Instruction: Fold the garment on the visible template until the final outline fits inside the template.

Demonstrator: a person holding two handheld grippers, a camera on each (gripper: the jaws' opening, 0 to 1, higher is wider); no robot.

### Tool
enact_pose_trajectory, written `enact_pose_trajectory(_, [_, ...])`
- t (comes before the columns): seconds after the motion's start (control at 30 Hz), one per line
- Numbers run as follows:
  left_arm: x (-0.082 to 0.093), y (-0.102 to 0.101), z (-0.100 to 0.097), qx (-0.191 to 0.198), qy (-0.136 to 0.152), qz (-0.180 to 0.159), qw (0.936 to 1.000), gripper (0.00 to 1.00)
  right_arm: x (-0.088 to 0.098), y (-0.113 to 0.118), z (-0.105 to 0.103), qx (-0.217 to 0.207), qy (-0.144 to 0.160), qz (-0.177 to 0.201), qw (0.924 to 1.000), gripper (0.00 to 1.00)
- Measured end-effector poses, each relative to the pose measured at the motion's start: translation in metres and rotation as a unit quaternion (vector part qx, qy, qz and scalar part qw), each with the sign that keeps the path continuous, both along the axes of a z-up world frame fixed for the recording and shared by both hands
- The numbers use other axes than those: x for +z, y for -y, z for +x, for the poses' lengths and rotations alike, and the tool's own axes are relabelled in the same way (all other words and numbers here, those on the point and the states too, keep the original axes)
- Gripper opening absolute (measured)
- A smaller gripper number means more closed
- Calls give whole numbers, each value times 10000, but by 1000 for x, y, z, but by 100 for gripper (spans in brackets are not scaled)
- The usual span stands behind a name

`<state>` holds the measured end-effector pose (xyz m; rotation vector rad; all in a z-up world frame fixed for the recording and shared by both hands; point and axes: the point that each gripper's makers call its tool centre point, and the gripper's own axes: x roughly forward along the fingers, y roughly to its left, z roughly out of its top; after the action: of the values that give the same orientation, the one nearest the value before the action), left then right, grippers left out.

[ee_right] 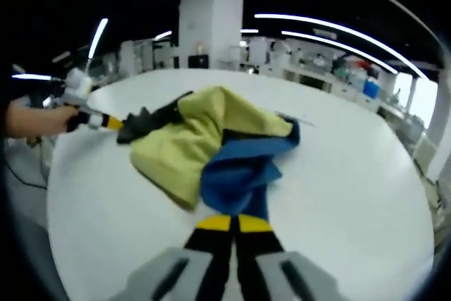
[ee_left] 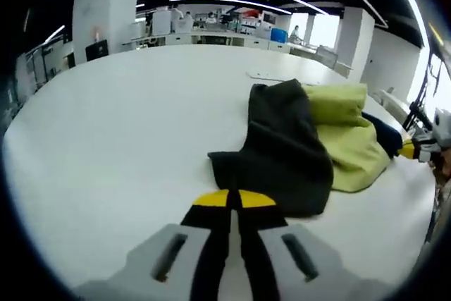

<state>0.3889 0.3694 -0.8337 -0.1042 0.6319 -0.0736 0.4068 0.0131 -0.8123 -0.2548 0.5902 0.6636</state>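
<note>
We find the garment (ee_right: 211, 146), panelled yellow-green, blue and dark grey, bunched on the white table (ee_left: 106, 118); left gripper (ee_left: 232, 199) is clamped on its dark edge, right gripper (ee_right: 232, 224) on its blue edge, presumably to spread it; no template discernible.

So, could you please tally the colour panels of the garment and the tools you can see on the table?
Dark grey/black panel: 1
Yellow-green panel: 1
Blue panel: 1
Tools, left tool and right tool: 2
Total: 5, on the white table
</note>
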Motion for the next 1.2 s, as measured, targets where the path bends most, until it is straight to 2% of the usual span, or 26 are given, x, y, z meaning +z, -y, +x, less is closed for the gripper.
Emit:
enact_pose_trajectory(0.1, [14, -4, -1, -18, 159, 109, 9998, 0, 9, 7, 6, 7, 245, -110, 9996, 0])
enact_pose_trajectory(0.27, [39, -20, 0, -28, 409, 343, 9986, 0, 26, 23, 9, -206, 187, -14, 9996, 0])
enact_pose_trajectory(0.47, [51, -36, -1, -149, 504, 704, 9961, 0, 49, 46, 11, -439, 230, 135, 9987, 0])
enact_pose_trajectory(0.5, [54, -40, -2, -125, 490, 857, 9950, 0, 49, 50, 13, -504, 204, 144, 9984, 0])
enact_pose_trajectory(0.57, [54, -49, -3, -81, 480, 950, 9943, 0, 51, 59, 16, -635, 164, 182, 9977, 0])
enact_pose_trajectory(0.7, [55, -68, -2, 136, 487, 865, 9950, 0, 58, 77, 21, -833, 203, 292, 9959, 0])
enact_pose_trajectory(0.8, [57, -70, -3, 138, 451, 983, 9940, 0, 58, 88, 21, -955, -18, 518, 9941, 0])
enact_pose_trajectory(1.03, [52, -86, -2, 167, 305, 1161, 9926, 0, 55, 119, 26, -1286, -112, 387, 9909, 0])
enact_pose_trajectory(1.2, [46, -94, -1, 191, 279, 970, 9947, 0, 43, 140, 34, -1556, -392, 132, 9870, 0])
